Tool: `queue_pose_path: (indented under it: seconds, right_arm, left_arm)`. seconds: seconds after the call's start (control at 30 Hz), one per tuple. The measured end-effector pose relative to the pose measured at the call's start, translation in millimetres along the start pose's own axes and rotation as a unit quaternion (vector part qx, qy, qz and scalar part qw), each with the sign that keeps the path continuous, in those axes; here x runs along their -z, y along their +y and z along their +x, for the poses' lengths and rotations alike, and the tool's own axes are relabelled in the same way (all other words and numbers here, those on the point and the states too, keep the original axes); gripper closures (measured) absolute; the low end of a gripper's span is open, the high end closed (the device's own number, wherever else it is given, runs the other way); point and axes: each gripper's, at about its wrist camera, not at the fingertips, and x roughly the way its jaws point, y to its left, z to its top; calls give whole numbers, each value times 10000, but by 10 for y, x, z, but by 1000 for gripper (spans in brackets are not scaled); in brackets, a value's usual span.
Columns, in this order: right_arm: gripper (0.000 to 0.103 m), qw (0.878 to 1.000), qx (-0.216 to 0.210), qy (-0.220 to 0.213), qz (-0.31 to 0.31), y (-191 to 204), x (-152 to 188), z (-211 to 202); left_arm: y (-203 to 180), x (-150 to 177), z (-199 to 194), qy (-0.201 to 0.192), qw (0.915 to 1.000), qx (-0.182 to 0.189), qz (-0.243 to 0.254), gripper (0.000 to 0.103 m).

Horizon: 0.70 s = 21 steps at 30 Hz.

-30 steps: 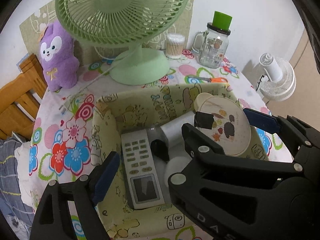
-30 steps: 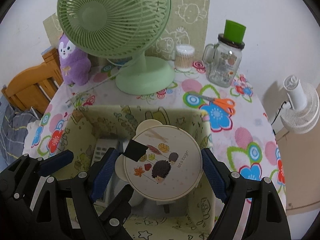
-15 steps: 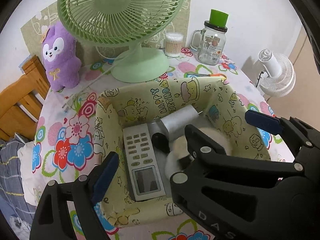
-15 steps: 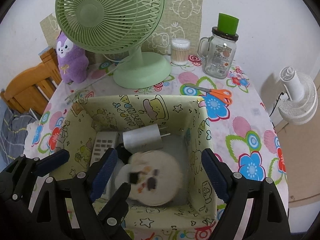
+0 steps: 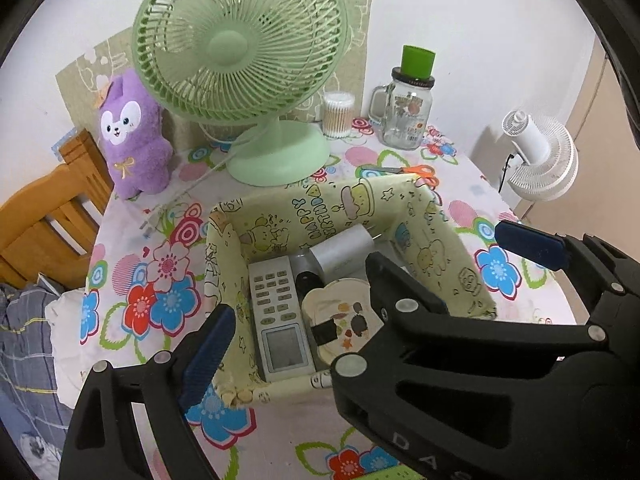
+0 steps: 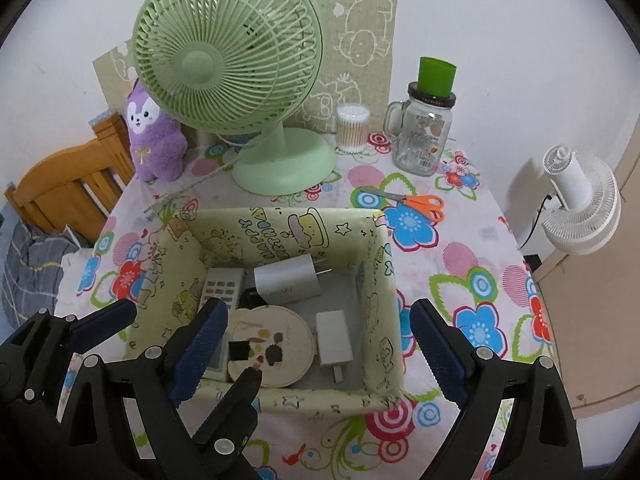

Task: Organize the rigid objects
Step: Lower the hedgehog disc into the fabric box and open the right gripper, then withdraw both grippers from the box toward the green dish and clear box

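Writing: the inside far wall of the pale yellow fabric-covered cartoon-print box (image 6: 344, 232) reads "HAPPY BIRTHDAY", seen at a slant. The black frame of the left gripper (image 5: 360, 312) bears raised letters "D A S". Print on the clear glass handled jar with green cap (image 6: 426, 136) is too small to read.

Contents: the box holds a white button remote control with grey screen (image 5: 280, 316) along its left wall, a white cube wall charger with metal prongs (image 6: 290, 280) at the far side, a flat white rectangular adapter (image 6: 334, 340) at right, and a round cream lid with a hedgehog-and-leaf picture (image 6: 270, 346) lying flat at the near side, partly over a small black item.

Grippers: the right gripper (image 6: 316, 352), blue textured pads, stands spread wide above the box, holding nothing. The left gripper is likewise spread and empty.

Surroundings: a green plastic grilled desk fan (image 6: 240, 80) stands behind the box on the flower-print tablecloth (image 6: 460, 280).
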Motion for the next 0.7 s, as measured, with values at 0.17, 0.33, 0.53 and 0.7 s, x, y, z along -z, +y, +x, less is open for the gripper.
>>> queue_pose_path:
  seconds: [0.17, 0.33, 0.53, 0.7]
  right_arm:
    - [8, 10000, 7, -94, -3, -32, 59, -167]
    - [8, 9998, 2, -174, -22, -65, 111, -308]
    - [8, 9997, 20, -228, -1, -117, 192, -463]
    - [8, 9996, 10, -278, 33, -187, 256, -579]
  left_arm:
    - [-68, 51, -135, -89, 10000, -16, 14, 10]
    - [-144, 97, -260, -153, 9999, -16, 12, 10]
    - [-230, 148, -371, -162, 9999, 12, 37, 10]
    - [-335, 197, -471, -218, 9997, -9, 89, 10]
